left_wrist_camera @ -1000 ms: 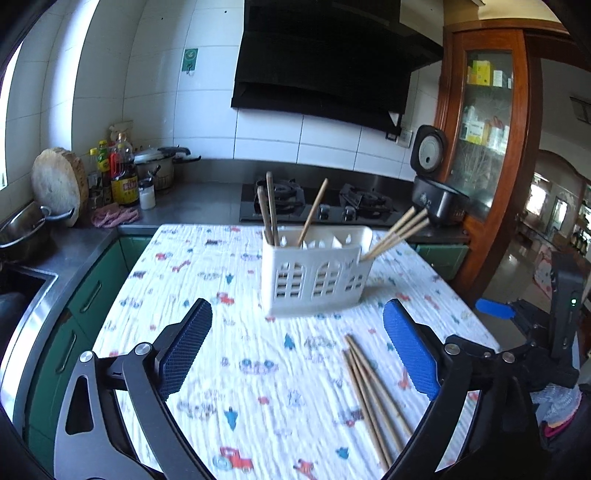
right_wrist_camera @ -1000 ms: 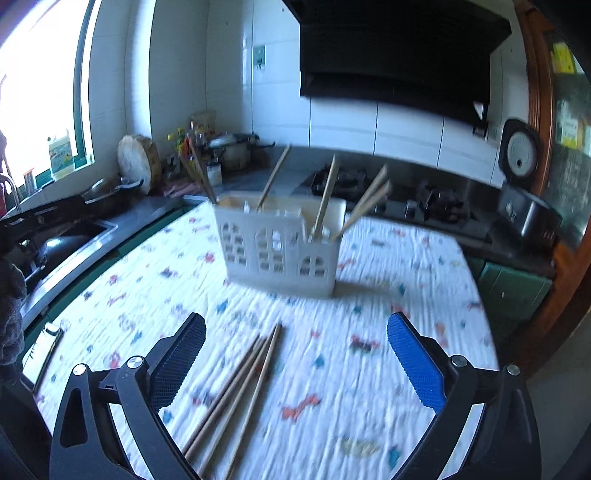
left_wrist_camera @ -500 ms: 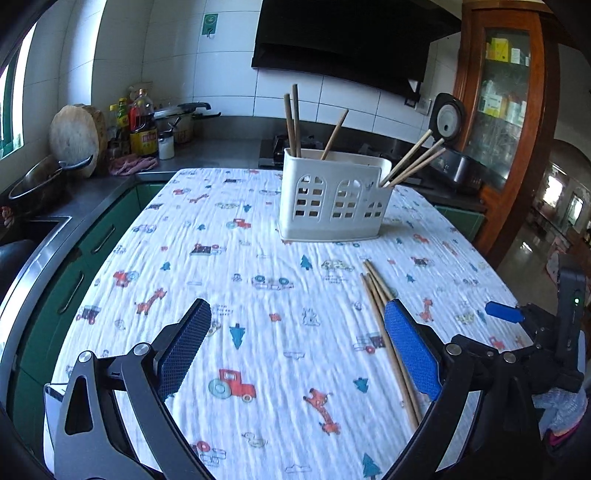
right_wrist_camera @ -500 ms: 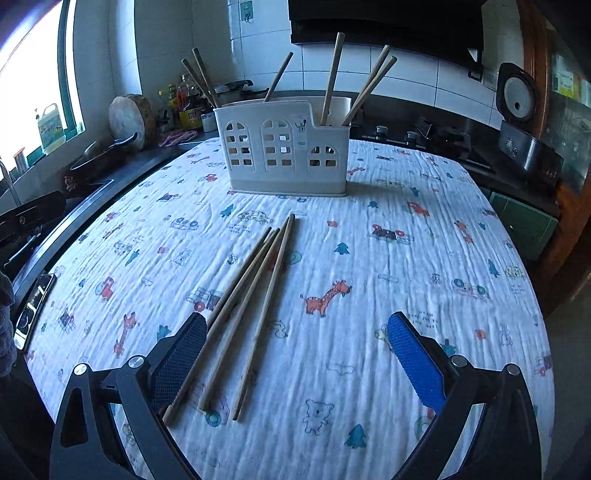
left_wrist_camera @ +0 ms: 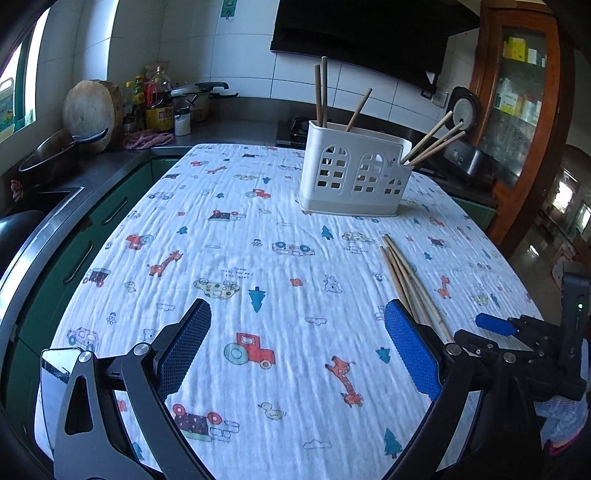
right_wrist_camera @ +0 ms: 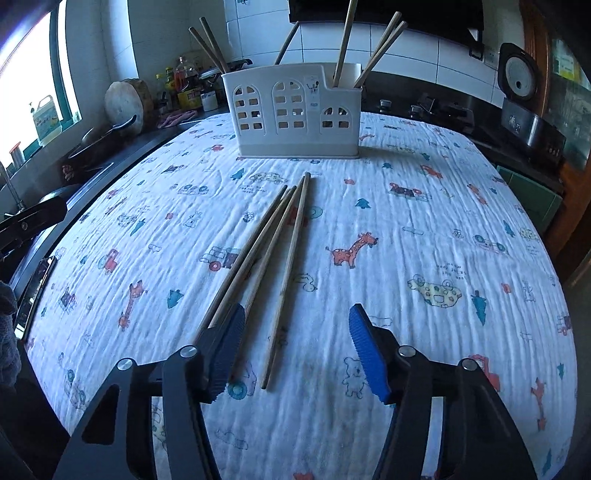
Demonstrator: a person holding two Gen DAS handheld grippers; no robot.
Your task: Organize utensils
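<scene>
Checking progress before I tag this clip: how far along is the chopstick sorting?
Done: several chopsticks already stand in the white utensil holder.
In hand: nothing yet. The right claw has just been closing over the near ends of the loose chopsticks on the cloth, one stick between its pads, not pinched. The left claw is open and empty.
Left: grasp those loose sticks and drop them into the holder.

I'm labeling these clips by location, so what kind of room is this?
Most likely a home kitchen. A gas stove sits on the counter under a dark range hood, a rice cooker stands nearby, and oil bottles and a pan line the counter beside the table.
</scene>
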